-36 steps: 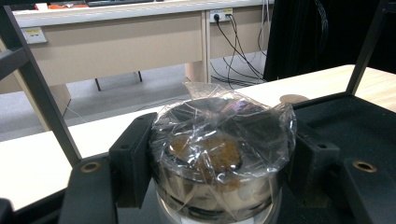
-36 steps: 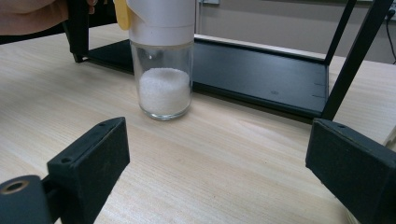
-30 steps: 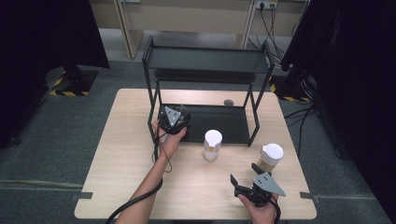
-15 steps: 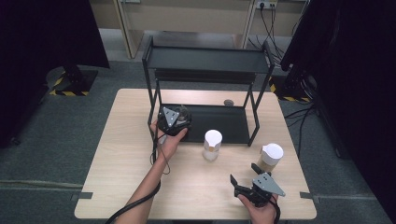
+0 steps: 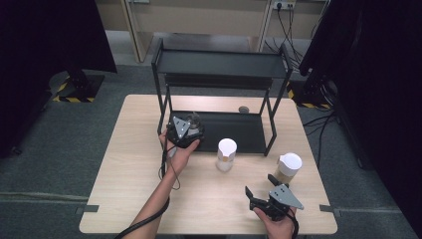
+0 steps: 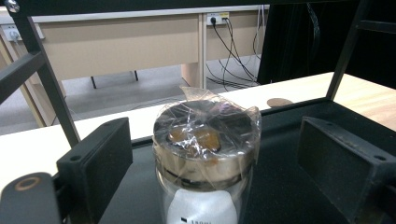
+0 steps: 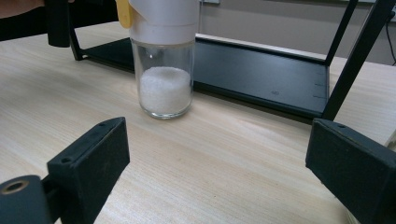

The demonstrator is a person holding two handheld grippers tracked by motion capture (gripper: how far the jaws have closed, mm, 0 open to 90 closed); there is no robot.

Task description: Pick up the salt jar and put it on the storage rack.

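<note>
On the wooden table, the left gripper is releasing a wrapped jar onto the black rack — its jaws have just been opening, pads clear. The right gripper is waiting open — next, probably, backing the left away without tipping the jar.

Lab or test room — grey carpet floor, black curtains flanking the pale wooden table, wall sockets with cables behind it.

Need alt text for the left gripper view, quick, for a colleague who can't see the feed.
A glass jar with a plastic-wrapped lid stands on the black rack's bottom shelf, between the left gripper's black fingers, which have just been opening and now stand clear of it on both sides. Behind it lie the wooden tabletop, a rack post and a cabled wall.
</note>
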